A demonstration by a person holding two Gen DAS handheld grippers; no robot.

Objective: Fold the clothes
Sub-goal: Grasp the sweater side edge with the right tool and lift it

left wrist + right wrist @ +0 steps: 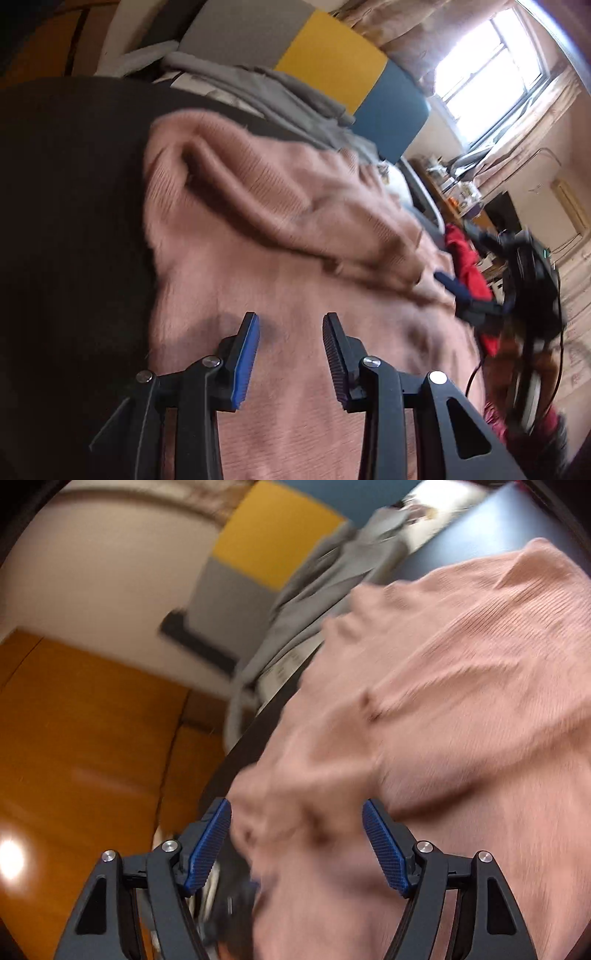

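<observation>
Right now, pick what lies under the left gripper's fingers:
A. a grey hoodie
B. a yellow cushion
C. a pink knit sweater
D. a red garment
C: in the left wrist view the left gripper is open, nothing between its fingers, over the pink knit sweater.

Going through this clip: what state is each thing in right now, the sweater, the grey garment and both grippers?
pink sweater: rumpled, not folded flat, on dark surface
grey garment: crumpled, lying beyond the sweater
left gripper: open, over the sweater, nothing clamped
right gripper: open, a bunch of sweater between its fingers
</observation>
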